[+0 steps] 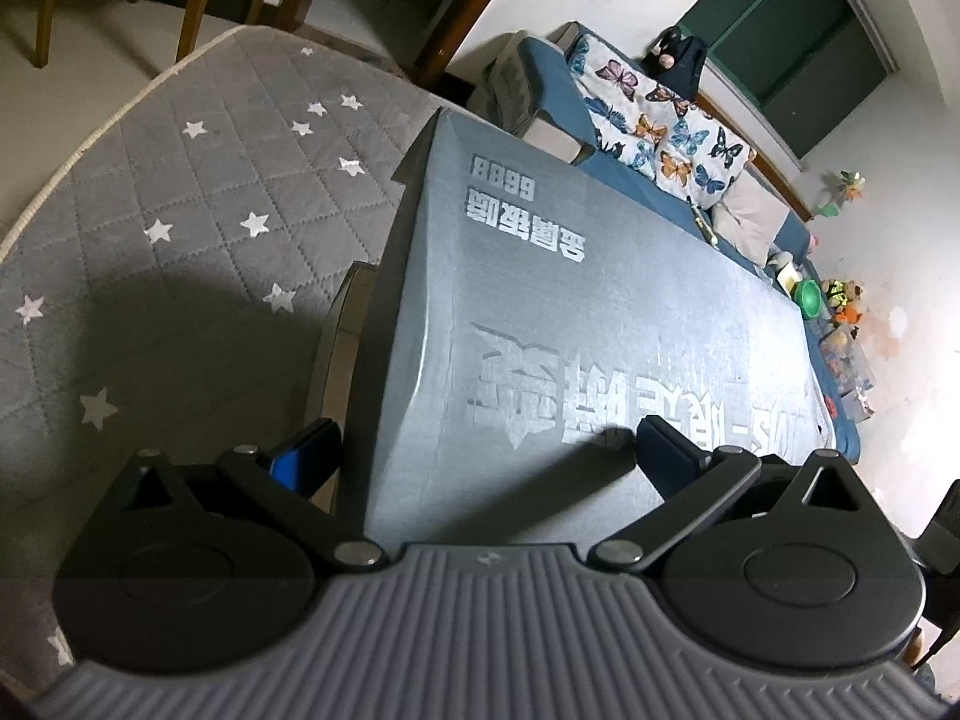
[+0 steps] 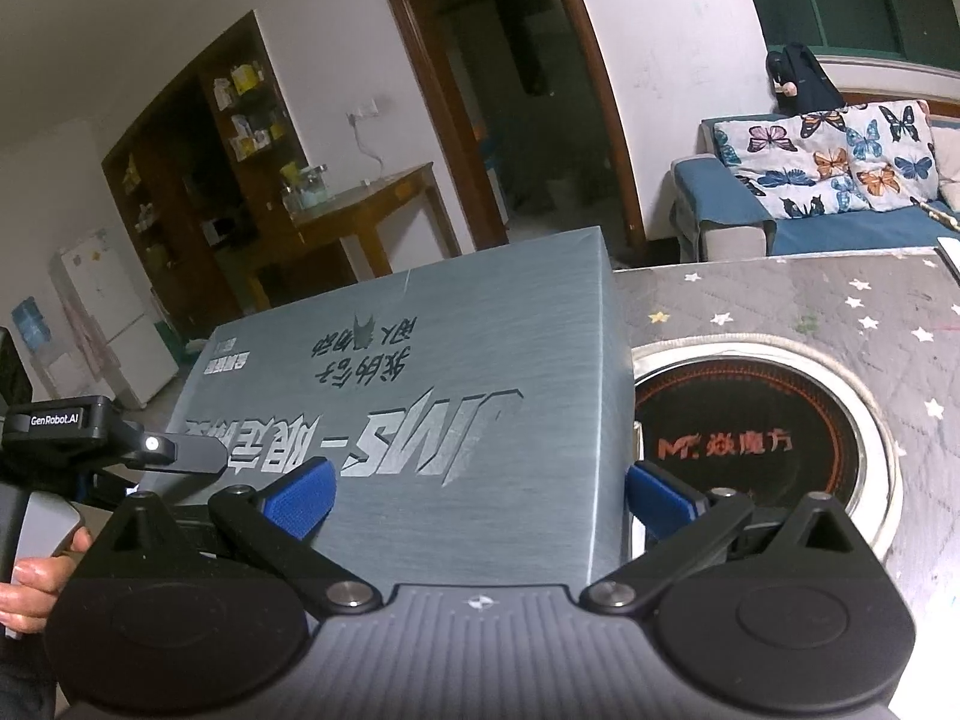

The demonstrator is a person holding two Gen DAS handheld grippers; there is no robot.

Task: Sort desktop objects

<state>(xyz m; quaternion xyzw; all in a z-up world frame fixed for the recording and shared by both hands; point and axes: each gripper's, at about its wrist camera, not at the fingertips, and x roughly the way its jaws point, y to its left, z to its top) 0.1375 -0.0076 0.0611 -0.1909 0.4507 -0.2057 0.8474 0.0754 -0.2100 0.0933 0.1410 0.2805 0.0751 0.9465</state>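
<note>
The left gripper (image 1: 486, 456) has its two black fingers spread wide to either side of a large grey rectangular cardboard box with silver printed lettering (image 1: 576, 312). The left finger (image 1: 303, 459) sits beside the box's dark side wall, the right finger (image 1: 666, 456) over the box's top face; whether either pad presses on the cardboard cannot be told.

The right gripper (image 2: 477, 498) is spread just as wide across a corner of the same box (image 2: 420, 408). Its blue-padded left finger (image 2: 300, 495) lies over the printed top face, and its right finger (image 2: 657, 495) sits just past the box's vertical edge, on the side facing a round black induction hob with red lettering and a pale metal rim (image 2: 756, 438). Firm contact is not clear here either.

The box stands on a grey quilted table cover dotted with white stars (image 1: 198, 192), and in the right wrist view it is just beside the hob, which is set into the table.

At the left edge of the right wrist view, the other gripper's black body marked GenRobot.AI (image 2: 57, 420) and the fingers of a person's hand (image 2: 36, 582) on its handle are in view.

Beyond the table is a blue sofa (image 2: 852, 228) with white butterfly-print cushions (image 1: 660, 132), a wooden side table (image 2: 366, 210), a dark wooden shelf unit (image 2: 198, 180) and a white fridge (image 2: 102, 312).
</note>
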